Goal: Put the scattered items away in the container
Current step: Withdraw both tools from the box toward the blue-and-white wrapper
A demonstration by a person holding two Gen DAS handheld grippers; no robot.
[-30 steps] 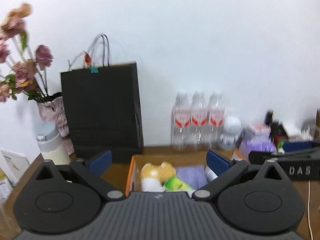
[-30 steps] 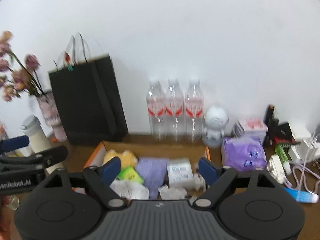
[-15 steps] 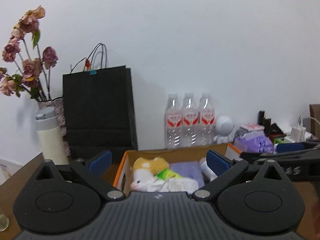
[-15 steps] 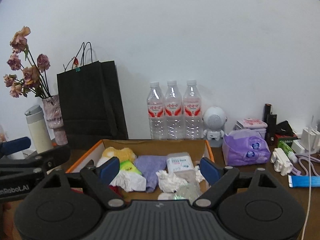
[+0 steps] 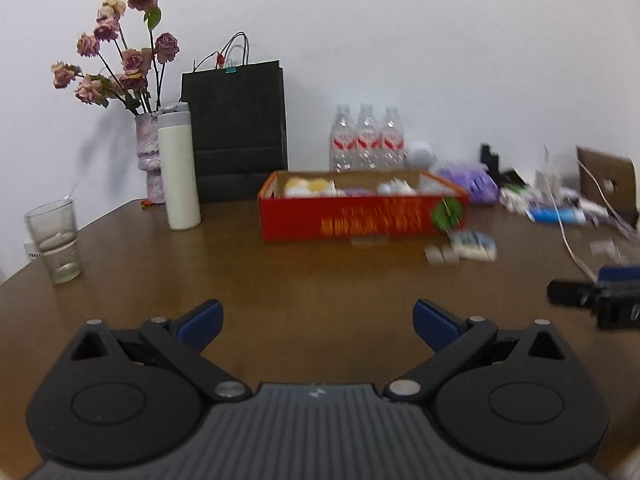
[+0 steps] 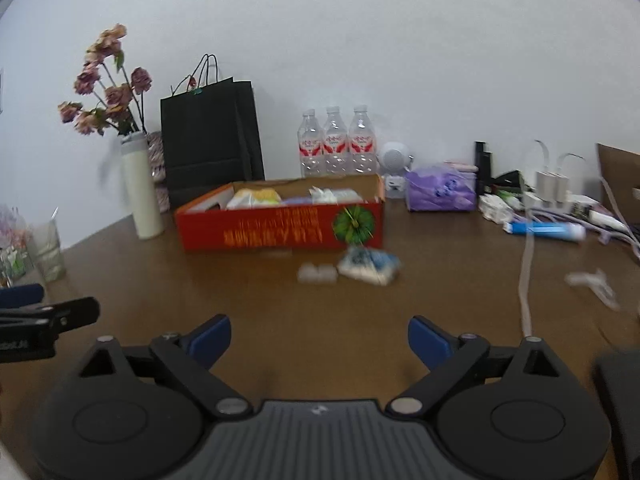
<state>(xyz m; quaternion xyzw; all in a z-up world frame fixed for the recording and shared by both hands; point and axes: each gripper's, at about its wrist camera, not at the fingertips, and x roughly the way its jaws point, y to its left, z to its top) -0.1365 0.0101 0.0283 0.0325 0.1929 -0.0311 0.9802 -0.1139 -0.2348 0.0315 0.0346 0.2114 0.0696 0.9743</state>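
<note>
- Left black two-finger gripper [image 5: 316, 318]: blue-padded jaws spread wide, holding nothing, above the brown wooden table [image 5: 280, 280].
- Right black two-finger gripper [image 6: 319, 338]: equally wide, empty; red cardboard box [image 6: 280, 228] at 12 o'clock.

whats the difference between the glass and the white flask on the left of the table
The glass is clear, short and open-topped, with a little liquid at the bottom; the white flask is opaque, much taller and capped with a grey lid. The glass stands nearer the table edge, the flask nearer the red box. Both stand upright.
</note>
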